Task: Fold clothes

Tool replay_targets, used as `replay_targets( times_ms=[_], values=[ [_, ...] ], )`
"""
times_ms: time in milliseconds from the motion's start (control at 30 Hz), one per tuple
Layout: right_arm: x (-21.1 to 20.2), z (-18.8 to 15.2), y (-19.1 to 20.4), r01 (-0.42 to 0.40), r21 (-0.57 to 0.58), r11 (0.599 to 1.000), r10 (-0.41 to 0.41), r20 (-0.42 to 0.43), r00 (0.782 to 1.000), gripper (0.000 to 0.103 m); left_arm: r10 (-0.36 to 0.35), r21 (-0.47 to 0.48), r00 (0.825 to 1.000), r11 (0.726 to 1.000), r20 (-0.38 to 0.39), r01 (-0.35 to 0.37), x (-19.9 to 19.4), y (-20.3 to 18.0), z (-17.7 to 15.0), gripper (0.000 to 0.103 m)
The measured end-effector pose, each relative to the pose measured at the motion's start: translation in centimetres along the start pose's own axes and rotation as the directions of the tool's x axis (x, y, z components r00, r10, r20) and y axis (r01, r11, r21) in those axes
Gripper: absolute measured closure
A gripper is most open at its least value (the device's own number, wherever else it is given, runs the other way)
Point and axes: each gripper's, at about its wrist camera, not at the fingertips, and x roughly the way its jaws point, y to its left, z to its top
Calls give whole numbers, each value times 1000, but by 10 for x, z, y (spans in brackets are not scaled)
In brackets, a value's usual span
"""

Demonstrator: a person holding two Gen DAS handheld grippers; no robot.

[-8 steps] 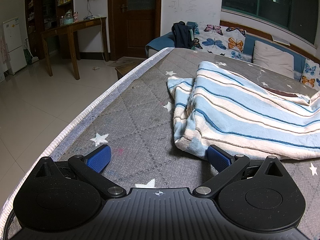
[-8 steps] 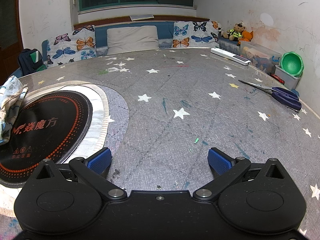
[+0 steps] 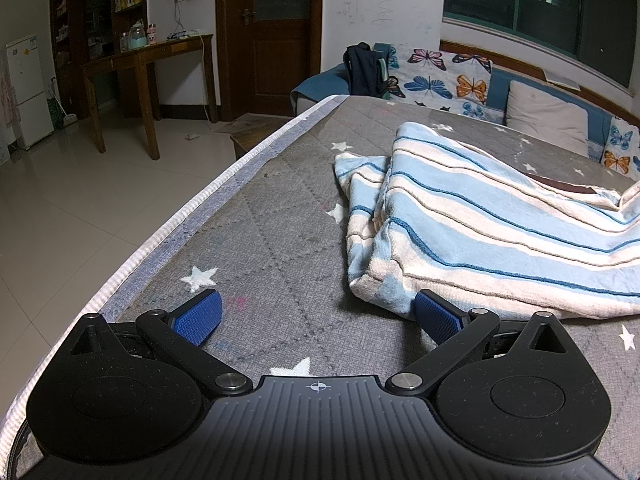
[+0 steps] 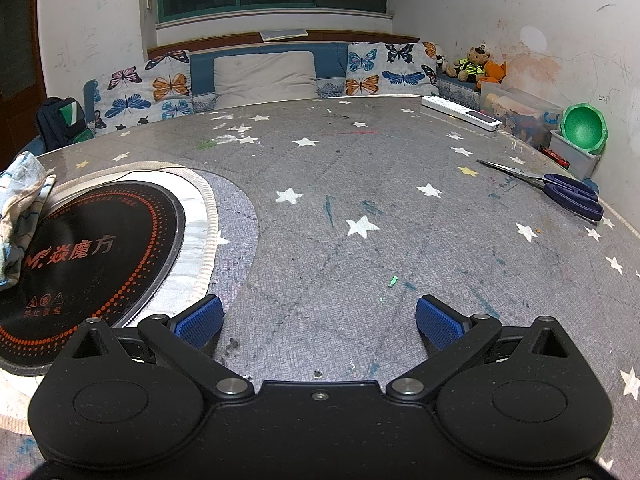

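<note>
Two grippers are in view, both with jaws spread wide and nothing between them. Left gripper (image 3: 318,314) sits low over the grey star-print table cover (image 3: 280,232), its right-hand pad just beside, possibly touching, the near corner of the striped garment (image 3: 480,232); contact cannot be confirmed. That position is consistent with lining up a pinch on the corner hem, the likely first hold for a fold. The garment lies rumpled in a loose heap near the table's left edge, layers overlapping, no fold yet squared; judged from this, the task is at or near its start. Right gripper (image 4: 319,316) rests over bare cover, well apart from the garment, of which only a crumpled end (image 4: 22,208) shows at the far left of its view, draped partly over the black induction plate (image 4: 92,256) set in the table. Scissors (image 4: 560,190) lie well to the right, clear of the work. Risk noted: the thick cloth may bunch and only one layer be caught.
</note>
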Motion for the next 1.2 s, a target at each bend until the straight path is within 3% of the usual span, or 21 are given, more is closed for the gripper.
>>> replay_targets(
  times_ms=[433,633,967,1200],
  values=[
    [1,1,1,-8,0,1000,8,-8,1000,0,2,1,1000,1000,2,-2,0,2,0,0],
    [-2,5,6,-1,-58,998,1,0,1000,0,18,37,1000,999,20,-19,-4,1,1,0],
    [-10,14,23,-100,-97,990,100,-10,995,0,-37,30,999,999,24,36,-13,4,17,0],
    [-20,24,54,-220,-156,963,219,-24,975,0,-88,46,996,995,36,86,-16,6,31,0]
  ],
)
